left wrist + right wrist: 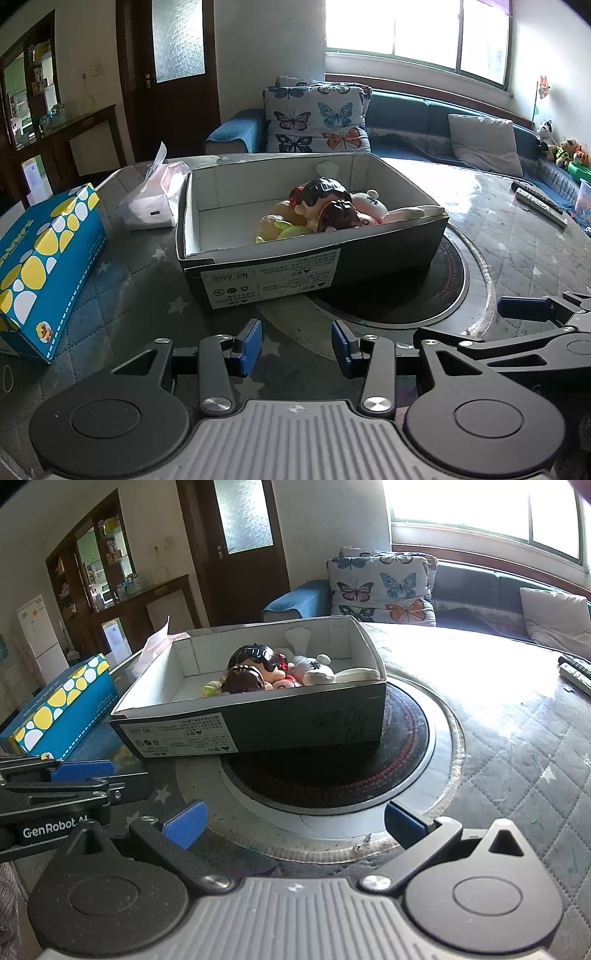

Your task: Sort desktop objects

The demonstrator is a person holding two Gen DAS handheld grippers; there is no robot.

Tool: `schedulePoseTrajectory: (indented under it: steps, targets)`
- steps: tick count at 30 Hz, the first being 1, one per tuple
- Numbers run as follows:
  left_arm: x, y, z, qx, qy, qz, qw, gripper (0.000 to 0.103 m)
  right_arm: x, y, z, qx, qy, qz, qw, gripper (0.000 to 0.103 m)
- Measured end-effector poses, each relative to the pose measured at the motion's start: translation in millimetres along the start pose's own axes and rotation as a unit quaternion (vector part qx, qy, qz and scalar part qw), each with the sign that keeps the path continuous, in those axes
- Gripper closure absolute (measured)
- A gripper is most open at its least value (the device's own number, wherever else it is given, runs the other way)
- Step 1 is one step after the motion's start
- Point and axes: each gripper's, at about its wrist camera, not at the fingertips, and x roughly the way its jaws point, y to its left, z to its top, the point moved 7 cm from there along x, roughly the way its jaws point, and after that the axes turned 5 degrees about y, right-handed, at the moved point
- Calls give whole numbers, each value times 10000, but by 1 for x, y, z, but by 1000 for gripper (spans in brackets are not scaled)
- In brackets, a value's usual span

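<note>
The cardboard box (314, 266) sits on the table (517, 236), partly over a round dark plate (332, 775). The toys (325, 214) lie piled inside at its right end. The left gripper (296, 349) is a little open and holds nothing. The right gripper (295, 825) is wide open, holding nothing. A blue tissue box (48, 266) stands left of the box.

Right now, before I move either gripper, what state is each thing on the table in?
Left gripper: open, empty, low over the table.
Right gripper: open wide, empty.
Shoebox: lidless, upright, partly over the round burner.
Toy figures: piled in the shoebox's right end.
Blue tissue box: closed, left of the shoebox.
White tissue pack: open, a tissue sticking up.
Remotes: lying flat, far right.
</note>
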Motion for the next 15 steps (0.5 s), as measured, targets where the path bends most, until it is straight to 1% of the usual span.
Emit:
schedulePoseTrajectory:
  steps: [15]
  targets:
    - [18,2,9,-32,153,105,9998,59,21,-4,10,-61,179,15,9998,0]
